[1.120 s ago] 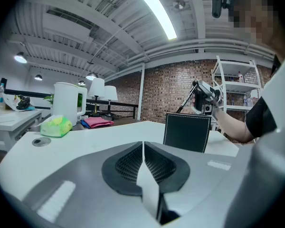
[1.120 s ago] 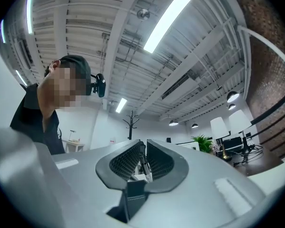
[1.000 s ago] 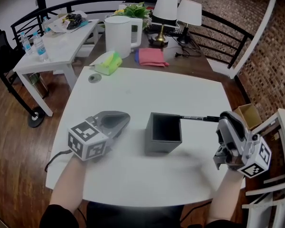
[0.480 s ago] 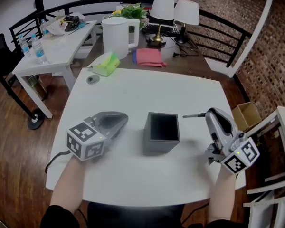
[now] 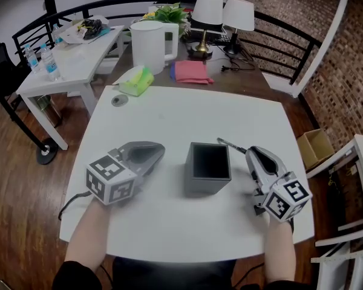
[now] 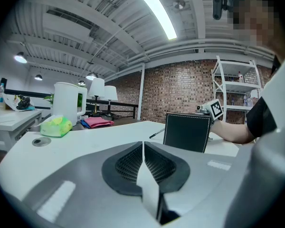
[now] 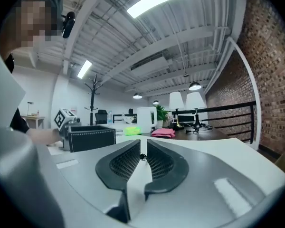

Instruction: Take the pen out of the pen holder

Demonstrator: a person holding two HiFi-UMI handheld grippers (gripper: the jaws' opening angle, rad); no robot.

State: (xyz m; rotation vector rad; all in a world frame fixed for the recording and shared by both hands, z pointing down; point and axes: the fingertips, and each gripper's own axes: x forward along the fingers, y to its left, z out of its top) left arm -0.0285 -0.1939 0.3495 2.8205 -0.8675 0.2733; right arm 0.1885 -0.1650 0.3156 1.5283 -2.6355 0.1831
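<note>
The dark grey square pen holder (image 5: 208, 168) stands upright in the middle of the white table (image 5: 187, 113), and nothing shows inside it. My right gripper (image 5: 249, 153) sits low, just right of the holder, shut on a slim black pen (image 5: 230, 145). The pen sticks out past the jaw tips toward the table's far side. In the right gripper view the pen's end (image 7: 142, 156) is pinched between the pads, with the holder (image 7: 91, 137) to the left. My left gripper (image 5: 158, 150) rests shut and empty, left of the holder (image 6: 187, 132). The left gripper view also shows the pen (image 6: 156, 133).
A white kettle (image 5: 155, 43), a pink cloth (image 5: 192, 72), two lamps (image 5: 221, 17) and a plant stand on the dark table behind. A green tissue pack (image 5: 137, 80) and a small round disc (image 5: 120, 99) lie at the white table's far left. A white chair (image 5: 345, 222) is at right.
My right gripper has come down and moved in toward the holder with the pen. The pen has swung from pointing left over the holder to pointing away, beside it. The left gripper kept still.
</note>
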